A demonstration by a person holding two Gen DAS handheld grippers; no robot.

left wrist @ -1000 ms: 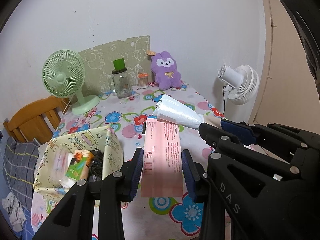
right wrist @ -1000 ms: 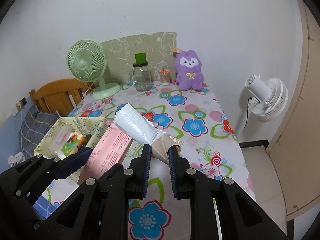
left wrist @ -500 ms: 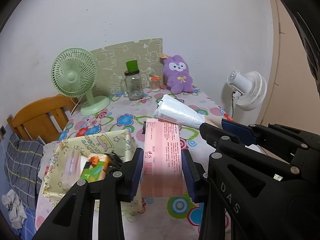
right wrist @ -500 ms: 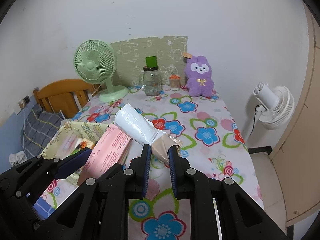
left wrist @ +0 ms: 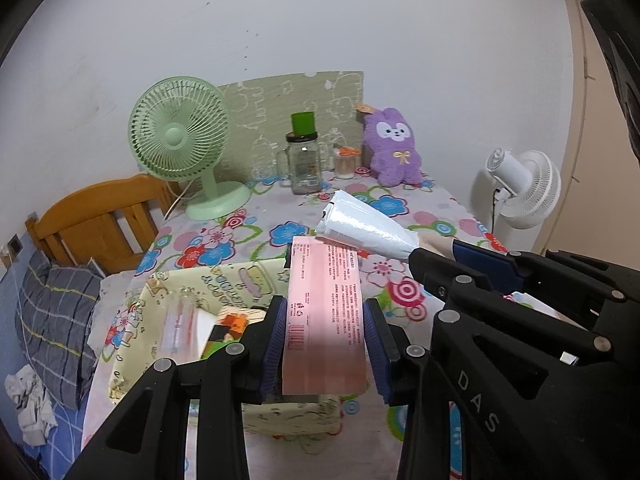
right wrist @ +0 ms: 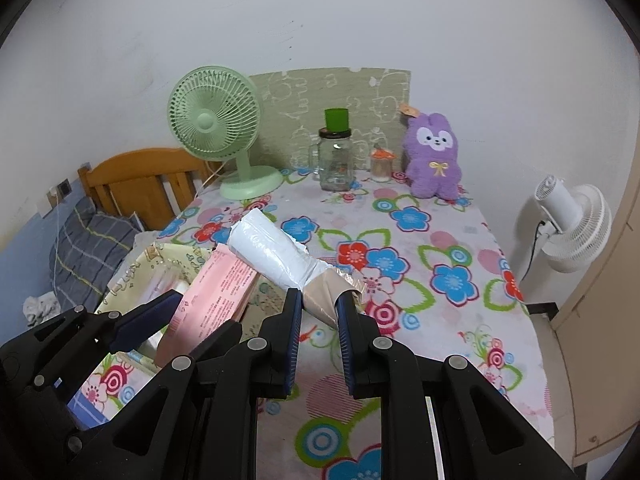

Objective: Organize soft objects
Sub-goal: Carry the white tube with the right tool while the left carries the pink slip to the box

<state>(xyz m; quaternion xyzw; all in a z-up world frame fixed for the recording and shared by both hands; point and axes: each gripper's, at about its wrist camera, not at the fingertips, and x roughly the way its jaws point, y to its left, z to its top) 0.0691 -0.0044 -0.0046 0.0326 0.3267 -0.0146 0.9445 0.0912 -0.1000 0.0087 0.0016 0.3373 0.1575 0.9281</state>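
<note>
My left gripper [left wrist: 325,344] is shut on a pink tissue pack [left wrist: 326,312] and holds it above the right part of a yellow patterned fabric basket [left wrist: 132,344]. The pack also shows in the right wrist view [right wrist: 212,300]. My right gripper [right wrist: 319,332] is shut on the beige end of a white plastic-wrapped roll [right wrist: 272,252], held above the flowered table [right wrist: 440,248]. The roll shows in the left wrist view [left wrist: 364,232], with the right gripper [left wrist: 436,252] behind it.
The basket holds a clear pack [left wrist: 176,320] and an orange-green box [left wrist: 228,328]. At the table's back stand a green fan [left wrist: 180,144], a glass jar [left wrist: 304,164], a small jar [left wrist: 346,160] and a purple plush rabbit [left wrist: 394,148]. A white fan [left wrist: 524,184] stands right, a wooden chair [left wrist: 100,220] left.
Both grippers have drawn back and to the left with their loads. The pink pack now hangs over the basket instead of over the table.
</note>
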